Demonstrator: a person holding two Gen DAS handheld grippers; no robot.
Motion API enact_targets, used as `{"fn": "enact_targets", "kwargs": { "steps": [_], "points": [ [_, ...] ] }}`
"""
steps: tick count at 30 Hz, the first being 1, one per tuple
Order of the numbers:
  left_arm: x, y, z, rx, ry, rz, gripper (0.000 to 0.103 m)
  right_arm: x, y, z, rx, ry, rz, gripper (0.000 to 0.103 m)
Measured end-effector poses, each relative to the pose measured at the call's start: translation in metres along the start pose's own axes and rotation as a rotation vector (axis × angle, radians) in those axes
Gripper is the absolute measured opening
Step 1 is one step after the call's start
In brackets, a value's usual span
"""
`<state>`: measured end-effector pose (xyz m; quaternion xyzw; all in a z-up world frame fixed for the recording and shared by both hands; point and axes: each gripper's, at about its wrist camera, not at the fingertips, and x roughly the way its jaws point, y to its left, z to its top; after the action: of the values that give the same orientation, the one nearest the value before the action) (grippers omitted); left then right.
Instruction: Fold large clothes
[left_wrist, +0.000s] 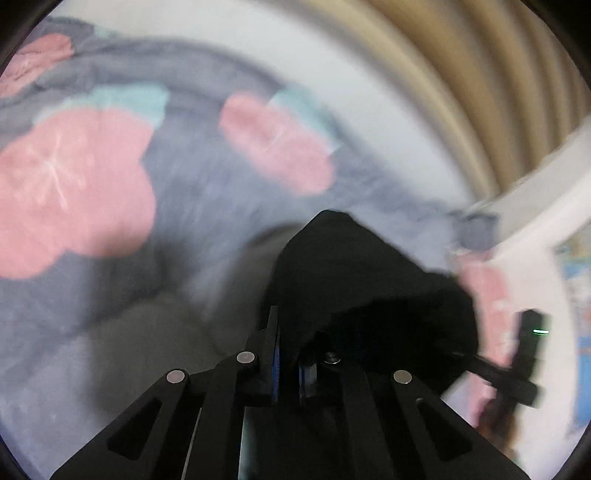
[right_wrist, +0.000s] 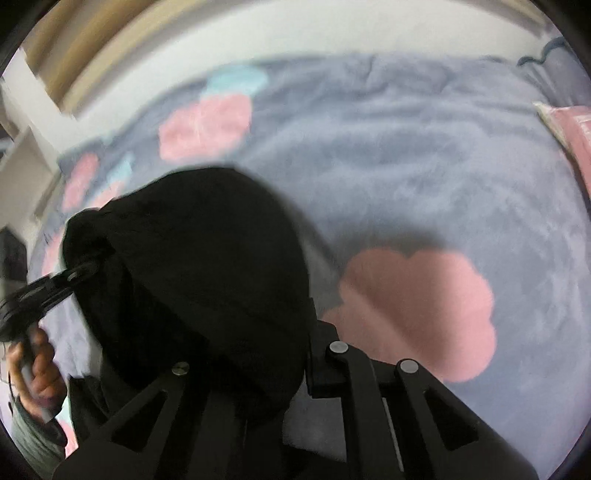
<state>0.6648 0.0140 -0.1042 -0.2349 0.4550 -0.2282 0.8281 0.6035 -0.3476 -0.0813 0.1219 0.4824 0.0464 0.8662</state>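
A black garment (left_wrist: 354, 273) hangs bunched between both grippers above the bed. My left gripper (left_wrist: 288, 332) is shut on one edge of it; the cloth rises in a peak ahead of the fingers. In the right wrist view the same garment (right_wrist: 207, 266) drapes over my right gripper (right_wrist: 295, 332), which is shut on it, its left finger hidden under the cloth. The left gripper (right_wrist: 88, 266) shows at the left of that view, pinching the cloth. The right gripper (left_wrist: 480, 360) shows at the right of the left wrist view. Both views are motion-blurred.
A grey-blue blanket (right_wrist: 424, 177) with pink (right_wrist: 417, 310) and teal flower patches covers the bed below. A white bed frame (left_wrist: 535, 206) and beige curtain (left_wrist: 480, 74) lie beyond. A pink item (right_wrist: 572, 136) lies at the right edge.
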Motion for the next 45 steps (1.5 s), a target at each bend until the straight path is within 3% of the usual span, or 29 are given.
{"fn": "enact_targets", "kwargs": {
  "steps": [3,5,8,9,11,14,16,17,19,22,28,30,33,35,38,41,45],
  "points": [
    [-0.025,0.002,-0.009,0.033,0.009,-0.013,0.007,-0.014,-0.007,-0.002,0.022,-0.048,0.039,0.009],
    [-0.005,0.022,-0.018,0.011,0.097,0.045,0.007,-0.003,-0.008,-0.011,0.002,-0.026,0.014,0.009],
    [0.052,0.055,-0.040,0.015,0.251,0.198,0.011,0.043,-0.015,-0.030,-0.005,0.084,-0.040,0.009],
    [0.066,0.061,-0.046,0.022,0.275,0.213,0.011,0.063,-0.016,-0.037,-0.021,0.132,-0.063,0.009],
    [0.071,0.067,-0.049,0.010,0.251,0.192,0.012,0.082,-0.022,-0.045,-0.008,0.155,-0.050,0.008],
    [0.056,0.064,-0.047,0.016,0.233,0.175,0.017,0.076,-0.022,-0.040,-0.010,0.155,-0.044,0.009],
    [0.040,0.055,-0.050,0.084,0.212,0.205,0.027,0.066,-0.022,-0.038,-0.020,0.165,-0.039,0.019],
    [0.031,0.051,-0.050,0.105,0.209,0.229,0.040,0.062,-0.022,-0.037,-0.024,0.168,-0.044,0.024],
    [0.016,0.046,-0.048,0.142,0.203,0.278,0.053,0.046,-0.023,-0.037,-0.031,0.170,-0.070,0.046],
    [-0.016,0.038,-0.050,0.178,0.177,0.301,0.053,0.013,-0.022,-0.035,-0.045,0.146,-0.052,0.055],
    [-0.055,-0.012,-0.012,0.241,0.028,0.213,0.053,-0.031,0.023,-0.015,-0.212,0.085,-0.079,0.057],
    [-0.058,-0.027,-0.004,0.253,-0.006,0.154,0.053,-0.027,0.034,-0.015,-0.263,0.104,-0.131,0.057],
    [-0.044,-0.051,0.009,0.279,-0.012,0.098,0.053,-0.011,0.028,-0.029,-0.281,0.216,-0.142,0.057],
    [-0.030,-0.066,0.008,0.307,0.014,0.086,0.053,-0.006,0.018,-0.040,-0.279,0.264,-0.155,0.057],
    [-0.006,-0.078,0.006,0.336,0.056,0.058,0.053,-0.022,0.009,-0.051,-0.258,0.281,-0.078,0.057],
    [0.020,-0.076,0.000,0.339,0.104,0.069,0.053,-0.047,0.010,-0.033,-0.218,0.205,0.005,0.058],
    [0.066,-0.041,-0.016,0.225,0.217,0.110,0.053,-0.042,0.024,-0.003,-0.170,0.098,0.057,0.058]
  ]
}}
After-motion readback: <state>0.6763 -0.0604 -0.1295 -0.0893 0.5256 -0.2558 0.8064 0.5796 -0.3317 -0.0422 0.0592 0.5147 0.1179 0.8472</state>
